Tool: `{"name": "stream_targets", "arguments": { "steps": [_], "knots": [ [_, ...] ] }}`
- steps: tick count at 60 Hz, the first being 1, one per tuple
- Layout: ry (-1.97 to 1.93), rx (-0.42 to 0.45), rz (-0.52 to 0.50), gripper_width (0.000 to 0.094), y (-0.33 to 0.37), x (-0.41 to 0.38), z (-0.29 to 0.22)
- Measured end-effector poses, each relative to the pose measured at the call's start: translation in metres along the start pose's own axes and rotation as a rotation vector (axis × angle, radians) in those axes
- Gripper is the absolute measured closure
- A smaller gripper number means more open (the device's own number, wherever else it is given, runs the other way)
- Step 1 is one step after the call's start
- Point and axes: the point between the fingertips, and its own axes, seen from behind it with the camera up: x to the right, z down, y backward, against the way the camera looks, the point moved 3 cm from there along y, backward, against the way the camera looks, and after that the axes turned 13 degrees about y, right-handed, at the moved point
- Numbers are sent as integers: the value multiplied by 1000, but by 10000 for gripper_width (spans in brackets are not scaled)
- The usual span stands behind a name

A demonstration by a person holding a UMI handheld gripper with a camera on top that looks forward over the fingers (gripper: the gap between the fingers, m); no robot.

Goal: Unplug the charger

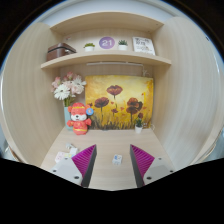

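We're looking along the two-finger gripper [113,166] with its magenta pads [84,160], and its fingers stand wide apart with nothing held between them, only bare light wooden desk surface [112,145] in the gap. Just ahead of the fingers, roughly in the middle of that gap, we see a small white blocky object [117,158] sitting on the desk, likely the charger, though it's too small for us to be sure. Another small white item [72,148] lies by the left finger, and we can't tell what it is. Beyond the fingers, against the back of the alcove, a wide yellow painting of red poppies [118,103] leans upright. Left of it we see an orange plush fox toy [78,118] sitting on the desk, with pale white and pink flowers [67,90] rising behind it. A small green potted plant [139,124] stands at the painting's right end. Above, a curved wooden shelf [100,59] carries a dark brown box [60,50], a purple round ornament [106,43] and a white framed card [144,45]
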Motion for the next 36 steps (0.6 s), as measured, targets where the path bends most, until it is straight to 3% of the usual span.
{"name": "stream_targets", "arguments": {
  "steps": [16,36],
  "knots": [
    [21,4,6,290,64,-24,5],
    [10,16,-2,292,90,-42,4]
  ]
}}
